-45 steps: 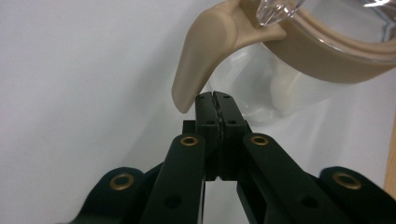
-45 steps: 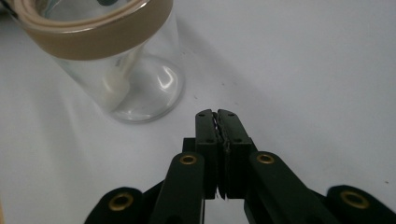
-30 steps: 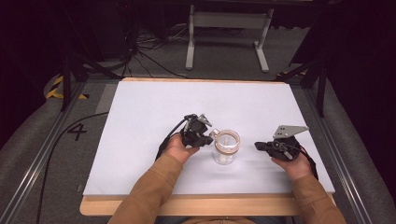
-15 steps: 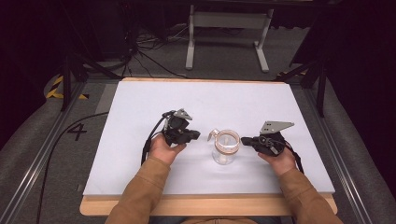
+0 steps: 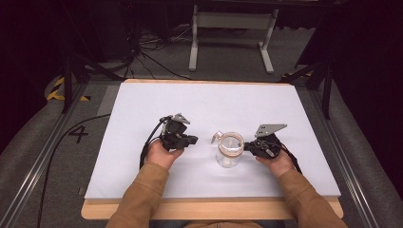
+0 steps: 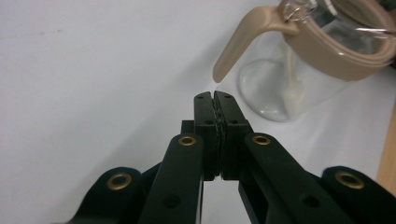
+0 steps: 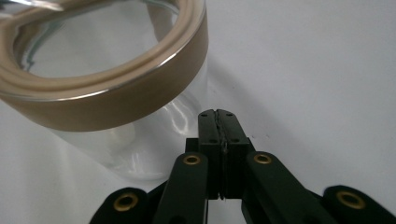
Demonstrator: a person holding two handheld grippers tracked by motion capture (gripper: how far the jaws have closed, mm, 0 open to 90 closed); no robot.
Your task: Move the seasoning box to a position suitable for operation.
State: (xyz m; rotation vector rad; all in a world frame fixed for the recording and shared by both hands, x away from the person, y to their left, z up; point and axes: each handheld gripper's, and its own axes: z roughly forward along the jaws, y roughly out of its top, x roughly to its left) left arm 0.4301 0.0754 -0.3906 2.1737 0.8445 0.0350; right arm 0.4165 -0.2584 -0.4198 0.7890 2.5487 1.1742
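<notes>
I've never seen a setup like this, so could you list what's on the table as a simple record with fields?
surface: white table
object: clear glass jar, upright, tan rim band, tan tab
left tool: jaws shut, empty, apart from the jar
right tool: jaws shut, empty, tips close beside the jar
lid: none on the jar

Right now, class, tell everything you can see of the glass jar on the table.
The glass jar stands upright near the front of the white table, between the two grippers. Its clear round body looks empty. A tan band, plastic or rubber by its look, rings the open mouth, and a tan tab sticks out from it and curves downward. No lid is on it. The shut right gripper is close against its side; whether they touch is unclear. The shut left gripper stays apart.
</notes>
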